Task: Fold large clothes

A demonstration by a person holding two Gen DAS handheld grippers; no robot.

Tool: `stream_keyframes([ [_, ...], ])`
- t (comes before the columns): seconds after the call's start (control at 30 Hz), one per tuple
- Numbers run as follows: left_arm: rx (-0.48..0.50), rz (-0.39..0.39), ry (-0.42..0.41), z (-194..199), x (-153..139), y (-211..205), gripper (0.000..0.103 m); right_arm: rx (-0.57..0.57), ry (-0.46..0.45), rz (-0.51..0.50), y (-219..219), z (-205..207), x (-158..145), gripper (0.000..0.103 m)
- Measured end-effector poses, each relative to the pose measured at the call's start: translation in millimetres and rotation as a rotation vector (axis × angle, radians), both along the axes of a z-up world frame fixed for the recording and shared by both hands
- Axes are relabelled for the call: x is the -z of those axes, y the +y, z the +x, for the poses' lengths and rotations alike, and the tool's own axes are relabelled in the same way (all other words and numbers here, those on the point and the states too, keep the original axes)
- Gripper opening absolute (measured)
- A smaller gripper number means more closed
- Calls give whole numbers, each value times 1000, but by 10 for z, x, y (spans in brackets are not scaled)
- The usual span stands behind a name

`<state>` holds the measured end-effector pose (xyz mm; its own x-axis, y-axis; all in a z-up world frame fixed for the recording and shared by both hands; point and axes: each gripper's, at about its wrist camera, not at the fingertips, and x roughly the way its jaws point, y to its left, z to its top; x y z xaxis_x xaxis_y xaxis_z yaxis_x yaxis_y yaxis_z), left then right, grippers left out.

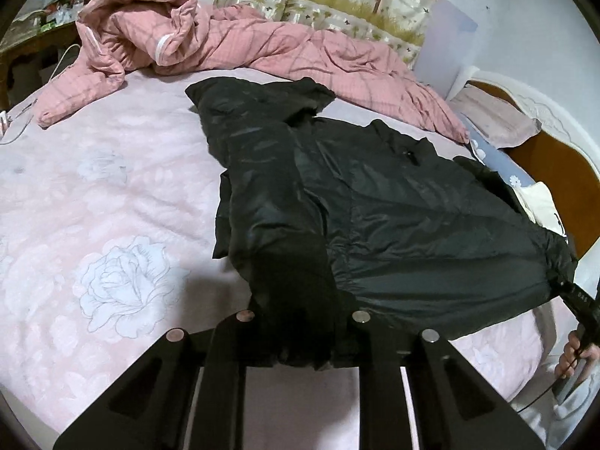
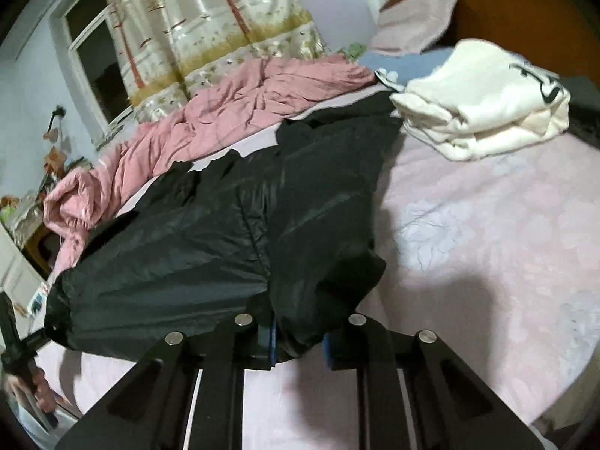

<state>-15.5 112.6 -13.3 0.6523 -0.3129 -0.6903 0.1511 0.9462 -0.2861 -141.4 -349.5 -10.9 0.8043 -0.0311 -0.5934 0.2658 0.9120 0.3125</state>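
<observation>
both grippers grip the black jacket's near hem, lifting it.
left gripper [image 1: 303, 341] and right gripper [image 2: 300, 337] sit bottom centre, jaws clamped on the black jacket [image 1: 375, 206], spread mid-frame over the pink bed sheet [image 1: 112, 206].

Your black puffy nylon jacket [image 1: 375, 202] lies across the bed with the pink floral sheet [image 1: 112, 225], its near hem lifted between your left claw [image 1: 303, 341] and right claw [image 2: 300, 337]. Behind it sprawls the crumpled pink checked quilt [image 1: 232, 45]. The folded cream garment [image 2: 483, 101] sits right of the jacket, near the wooden headboard [image 2: 525, 11].
</observation>
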Motion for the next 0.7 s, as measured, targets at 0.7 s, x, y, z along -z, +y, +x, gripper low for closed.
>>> stream_keyframes([
  [0.7,-77,137,-136,-59,-86,-36,36,32,29,-163,133,19,-37,31],
])
